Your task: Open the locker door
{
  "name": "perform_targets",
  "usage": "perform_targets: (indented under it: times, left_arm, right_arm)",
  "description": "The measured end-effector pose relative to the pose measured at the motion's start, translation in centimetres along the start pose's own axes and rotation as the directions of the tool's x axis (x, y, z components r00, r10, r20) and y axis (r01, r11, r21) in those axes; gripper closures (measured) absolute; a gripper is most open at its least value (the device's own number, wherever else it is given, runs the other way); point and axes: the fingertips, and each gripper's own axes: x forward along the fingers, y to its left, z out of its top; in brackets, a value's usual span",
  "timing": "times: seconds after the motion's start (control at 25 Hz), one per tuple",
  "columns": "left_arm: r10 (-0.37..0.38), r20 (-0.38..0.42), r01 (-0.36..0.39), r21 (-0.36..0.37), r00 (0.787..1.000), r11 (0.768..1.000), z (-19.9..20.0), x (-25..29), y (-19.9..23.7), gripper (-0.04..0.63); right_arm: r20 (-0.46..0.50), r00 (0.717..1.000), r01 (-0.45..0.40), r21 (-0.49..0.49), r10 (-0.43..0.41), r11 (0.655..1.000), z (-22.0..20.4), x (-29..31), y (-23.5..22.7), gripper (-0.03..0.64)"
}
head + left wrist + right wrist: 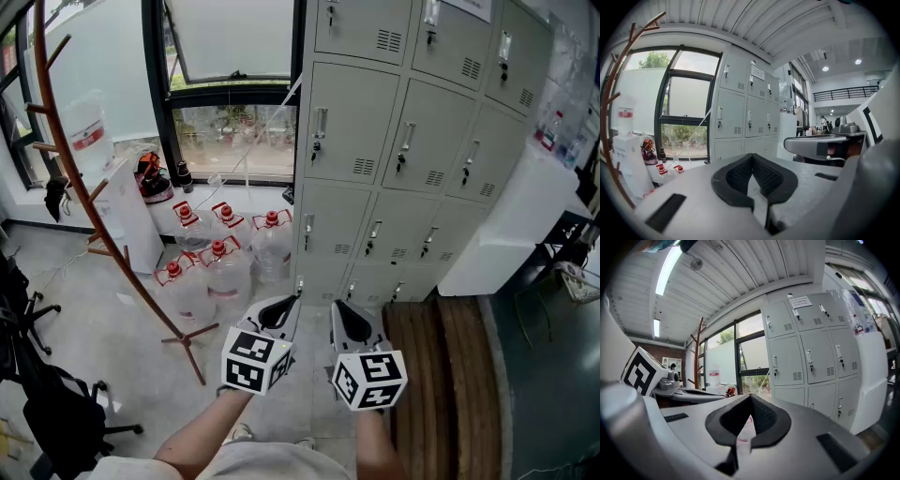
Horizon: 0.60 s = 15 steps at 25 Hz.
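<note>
Though closed, flat metal locker doors (352,122).

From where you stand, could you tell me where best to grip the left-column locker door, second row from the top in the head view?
Take the handle by the door's left edge. It's a slim upright bar, so come straight from the front, fingers on its left and right. Its place at that edge suggests right-hand hinges, so probably pull outward.

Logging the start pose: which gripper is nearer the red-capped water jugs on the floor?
Left. The left gripper is held just right of and below the water jugs in the head view; the right gripper sits beside it, farther right, toward the lockers.
</note>
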Motion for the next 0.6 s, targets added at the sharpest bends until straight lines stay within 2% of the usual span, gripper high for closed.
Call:
perform_targets:
  times: [0.6]
  left_arm:
    - [0.049,-0.024,-0.050,-0.011,0.998,0.999,-0.7,2.4,-2.5,0.588]
  right_arm:
    - [-0.021,0.992,-0.126,0.004,0.126,0.992,-1.5,0.2,-1.8,0.614]
